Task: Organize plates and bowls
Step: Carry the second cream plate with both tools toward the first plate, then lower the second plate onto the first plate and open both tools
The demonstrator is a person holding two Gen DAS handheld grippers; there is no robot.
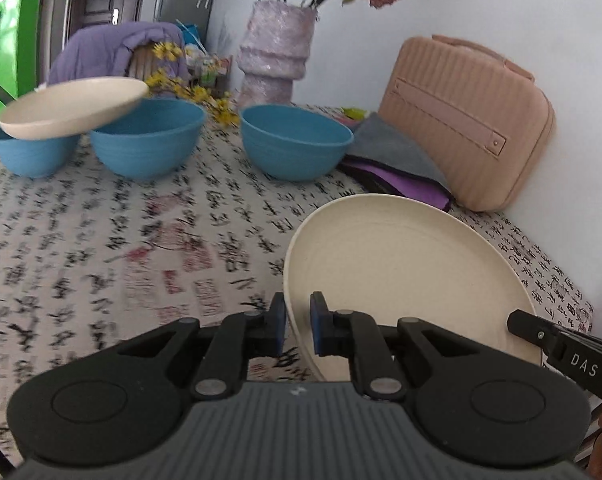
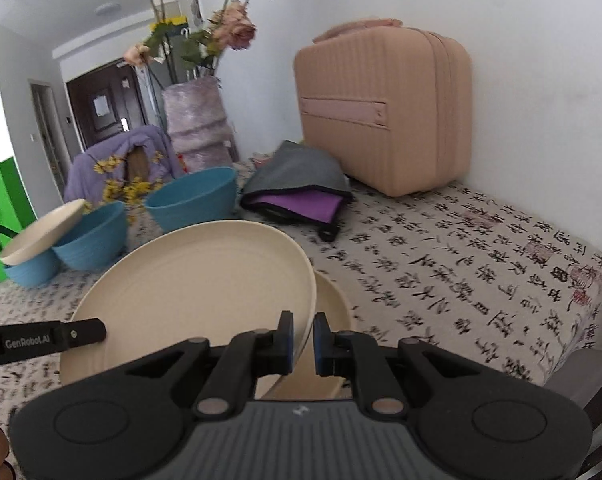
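Plate (image 2: 189, 280) clamped at opposite rims by left gripper (image 1: 297, 328) and right gripper (image 2: 303, 344), directly above second plate (image 2: 333, 320).

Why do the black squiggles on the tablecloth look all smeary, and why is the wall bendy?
Left wrist view: the tablecloth print is motion-smeared, while the held plate stays sharp. Right wrist view: the print smears less. Both views: the fisheye lens bends the wall and darkens the corners.

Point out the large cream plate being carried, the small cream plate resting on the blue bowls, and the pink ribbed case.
Large cream round plate (image 2: 189, 276): right wrist view, its inner face.
Small cream plate (image 1: 73, 106): left wrist view, its upper face.
Pink ribbed case (image 1: 469, 120): left wrist view, its front panel.
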